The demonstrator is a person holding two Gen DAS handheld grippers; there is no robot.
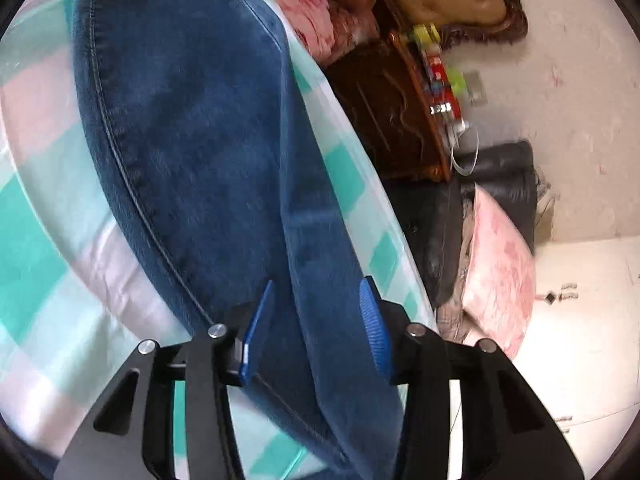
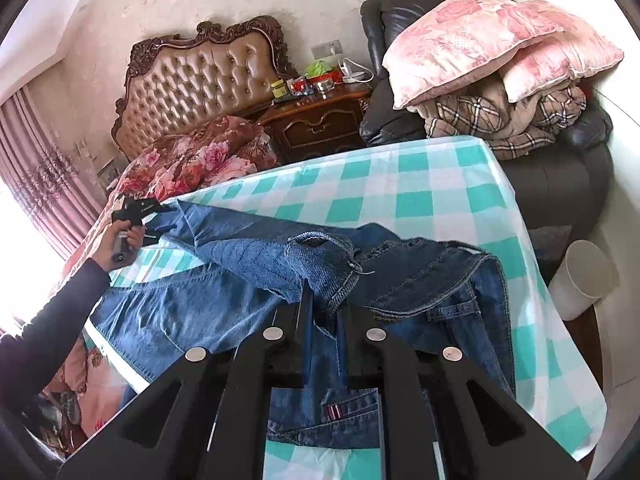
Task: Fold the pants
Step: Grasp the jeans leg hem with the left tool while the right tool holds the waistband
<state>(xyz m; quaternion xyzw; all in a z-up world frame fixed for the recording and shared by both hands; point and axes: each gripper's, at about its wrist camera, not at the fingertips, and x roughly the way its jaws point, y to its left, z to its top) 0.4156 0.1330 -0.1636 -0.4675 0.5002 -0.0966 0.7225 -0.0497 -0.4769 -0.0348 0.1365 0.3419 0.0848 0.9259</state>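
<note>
Blue denim pants (image 2: 248, 264) lie across a table with a teal-and-white checked cloth (image 2: 420, 192). My right gripper (image 2: 325, 300) is shut on the pants' hem end, folded back over the waistband (image 2: 432, 276). My left gripper (image 1: 316, 300) is open, its blue pads (image 1: 370, 320) on either side of a fold of the pants leg (image 1: 192, 120) without pressing it. It also shows in the right wrist view (image 2: 160, 216) at the far left fold of the pants, held by a hand.
A bed with a tufted headboard (image 2: 200, 76) and floral bedding (image 2: 192, 160) stands behind the table. A wooden nightstand (image 2: 320, 124) holds small items. A dark armchair (image 2: 560, 152) carries pink pillows (image 2: 480, 40). A white bin (image 2: 584, 276) stands right of the table.
</note>
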